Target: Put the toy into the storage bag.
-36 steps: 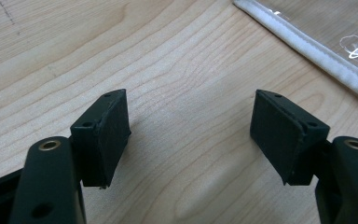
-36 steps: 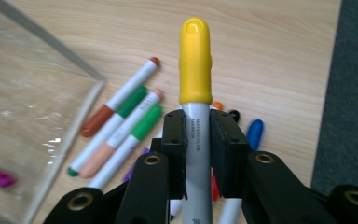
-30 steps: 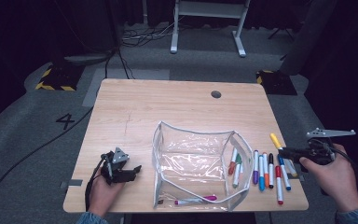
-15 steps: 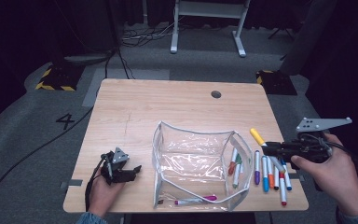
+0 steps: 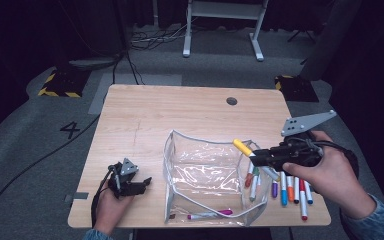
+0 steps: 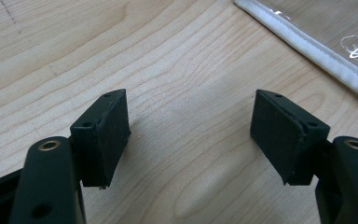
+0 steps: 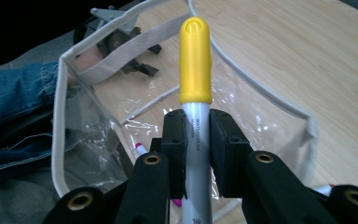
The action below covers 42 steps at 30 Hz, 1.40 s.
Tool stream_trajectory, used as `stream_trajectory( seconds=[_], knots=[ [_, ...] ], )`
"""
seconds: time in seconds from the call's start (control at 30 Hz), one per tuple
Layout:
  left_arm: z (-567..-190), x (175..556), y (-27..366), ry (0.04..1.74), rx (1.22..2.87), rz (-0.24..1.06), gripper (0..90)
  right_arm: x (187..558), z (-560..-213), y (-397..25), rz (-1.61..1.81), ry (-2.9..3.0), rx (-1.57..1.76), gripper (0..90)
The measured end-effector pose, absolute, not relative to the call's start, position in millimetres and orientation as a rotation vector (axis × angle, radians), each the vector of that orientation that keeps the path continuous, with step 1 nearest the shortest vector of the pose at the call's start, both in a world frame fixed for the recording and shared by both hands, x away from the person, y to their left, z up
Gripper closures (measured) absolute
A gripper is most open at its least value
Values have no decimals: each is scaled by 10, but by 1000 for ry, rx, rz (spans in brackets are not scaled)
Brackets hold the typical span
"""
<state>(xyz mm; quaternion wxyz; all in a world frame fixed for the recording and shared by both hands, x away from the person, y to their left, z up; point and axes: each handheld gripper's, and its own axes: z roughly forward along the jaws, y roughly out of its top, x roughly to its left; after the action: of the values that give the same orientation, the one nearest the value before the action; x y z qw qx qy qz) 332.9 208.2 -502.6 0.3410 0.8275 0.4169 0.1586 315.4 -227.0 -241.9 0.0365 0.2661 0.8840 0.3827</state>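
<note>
Here the wooden tabletop (image 5: 180,115) carries a clear pouch (image 5: 205,170), its rim between the right gripper (image 5: 260,156) and a pink marker (image 5: 210,215) inside. Spare markers (image 5: 290,187) lie alongside. Right jaws clamp the yellow-capped marker (image 7: 195,60); the left gripper (image 5: 142,182) rests with jaws apart, holding nothing.

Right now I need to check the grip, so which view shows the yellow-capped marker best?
The right gripper view: the yellow-capped marker stands close up, clamped between the right tool's pads over the clear pouch. The high view shows it small and partly hidden.
</note>
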Motion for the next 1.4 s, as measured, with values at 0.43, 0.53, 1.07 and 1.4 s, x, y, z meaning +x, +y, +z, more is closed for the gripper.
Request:
stream_trajectory(
  seconds=[0.43,0.53,1.07,1.4],
  knots=[
    [-5027,3325,2081,1088,2148,412,285,3277,-2472,-1755,1088,2889,642,769],
    [-5025,3329,2083,1086,2153,414,284,3296,-2515,-1648,1065,2931,612,769],
    [-5026,3334,2080,1086,2152,412,284,3262,-2829,-1122,859,3118,423,770],
    [-5025,3333,2080,1086,2152,412,284,3236,-3061,-948,736,3214,391,769]
  ],
)
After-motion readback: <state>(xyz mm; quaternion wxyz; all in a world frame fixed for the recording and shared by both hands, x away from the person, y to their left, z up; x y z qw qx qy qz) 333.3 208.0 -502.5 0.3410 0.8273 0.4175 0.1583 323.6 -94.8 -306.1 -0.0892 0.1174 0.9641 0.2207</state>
